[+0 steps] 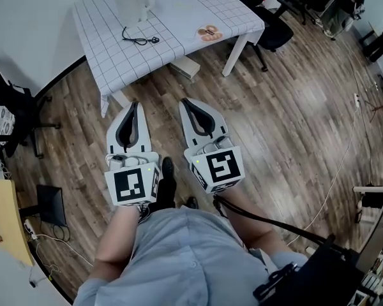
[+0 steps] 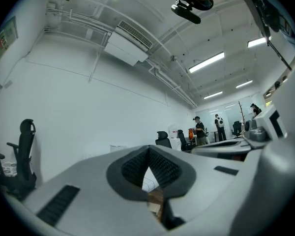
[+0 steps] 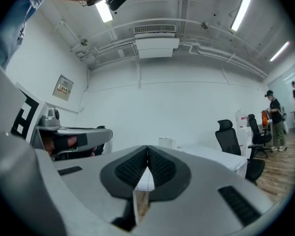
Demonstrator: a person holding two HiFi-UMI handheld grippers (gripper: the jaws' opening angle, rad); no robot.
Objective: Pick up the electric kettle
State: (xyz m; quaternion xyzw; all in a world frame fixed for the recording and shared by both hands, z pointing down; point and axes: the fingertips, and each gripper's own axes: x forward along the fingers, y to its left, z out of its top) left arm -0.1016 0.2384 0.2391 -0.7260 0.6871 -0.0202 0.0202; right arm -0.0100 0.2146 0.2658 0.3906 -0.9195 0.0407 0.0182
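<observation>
White plastic marks the electric kettle (image 1: 133, 4), which stands on the grid-patterned tablecloth (image 1: 179, 14) at about 12 o'clock in the head view, well apart from both tools. Its black cord (image 1: 139, 40) lies loose on the cloth at the kettle's 6 o'clock side. The left gripper (image 1: 136, 104) and the right gripper (image 1: 186, 101) hang side by side over the wooden floor (image 1: 274, 120), both aimed toward 12 o'clock. Each has its tongs pressed together with nothing between them.

The step in hand looks like the approach. To do it well, spread one pair of tongs before reaching the table, then come in level at the handle, not the smooth body. Watch that the cord does not snag on the lift.

The kettle stands upright, so its long axis is vertical. Its handle appears to sit toward 3 o'clock, which would put the spout toward 9 o'clock. The spout itself is too small to make out.
</observation>
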